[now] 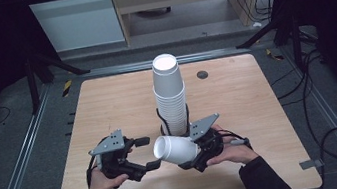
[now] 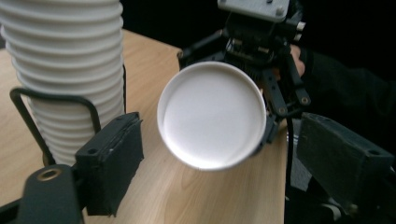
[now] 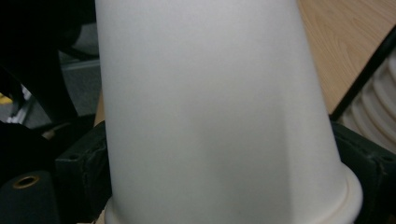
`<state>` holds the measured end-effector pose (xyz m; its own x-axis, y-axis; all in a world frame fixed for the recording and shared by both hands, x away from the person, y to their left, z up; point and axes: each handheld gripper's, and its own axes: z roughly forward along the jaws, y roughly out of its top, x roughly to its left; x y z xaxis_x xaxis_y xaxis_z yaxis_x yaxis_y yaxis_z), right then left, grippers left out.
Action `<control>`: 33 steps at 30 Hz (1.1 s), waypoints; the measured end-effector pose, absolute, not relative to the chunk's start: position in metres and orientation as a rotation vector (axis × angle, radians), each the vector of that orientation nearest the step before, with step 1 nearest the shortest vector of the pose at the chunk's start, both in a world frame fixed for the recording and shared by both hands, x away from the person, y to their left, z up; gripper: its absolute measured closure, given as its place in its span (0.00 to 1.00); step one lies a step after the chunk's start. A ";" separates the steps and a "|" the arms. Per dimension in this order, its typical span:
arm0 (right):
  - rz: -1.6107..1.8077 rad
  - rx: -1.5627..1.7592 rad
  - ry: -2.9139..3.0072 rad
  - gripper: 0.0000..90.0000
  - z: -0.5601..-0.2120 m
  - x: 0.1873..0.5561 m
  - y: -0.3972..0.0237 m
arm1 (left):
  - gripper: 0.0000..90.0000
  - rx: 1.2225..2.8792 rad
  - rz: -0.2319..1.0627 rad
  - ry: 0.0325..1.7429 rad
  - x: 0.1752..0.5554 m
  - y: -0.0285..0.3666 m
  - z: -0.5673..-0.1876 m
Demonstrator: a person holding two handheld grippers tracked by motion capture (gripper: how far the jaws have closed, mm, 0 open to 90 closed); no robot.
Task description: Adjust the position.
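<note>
**A:** Right gripper (image 1: 186, 160) has the single white paper cup (image 1: 175, 149) — jaws clamped on it near the rim end, one on each side, cup lying on its side above the wooden table (image 1: 238, 99).

**B:** And the closed bottom points toward the left gripper (image 1: 148, 153). In the left gripper view that round white base (image 2: 212, 114) faces us, sitting between the two black jaws but touching neither.

**A:** So the left jaws stand wide apart, holding nothing — one pad up near the cup's base, the other lower, by the table.

**B:** In the right gripper view the cup wall (image 3: 210, 107) runs up from its rolled rim at the bottom of the picture, with the black pads pressed to it on both sides.

**A:** Just behind the two grippers, mid-table, stands the tall stack of white cups (image 1: 170, 94), upside down, seated in a black wire holder (image 1: 161, 121).

**B:** The held cup is just in front of that stack, apart from it. A person's hands (image 1: 103, 182) grip both tools from the near edge.
</note>
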<state>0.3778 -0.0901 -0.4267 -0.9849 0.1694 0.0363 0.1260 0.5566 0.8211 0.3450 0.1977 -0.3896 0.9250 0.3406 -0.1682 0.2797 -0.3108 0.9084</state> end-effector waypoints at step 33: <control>1.128 0.109 2.822 0.10 -0.441 0.364 -0.054 | 0.23 2.178 0.004 0.424 0.349 0.168 -0.421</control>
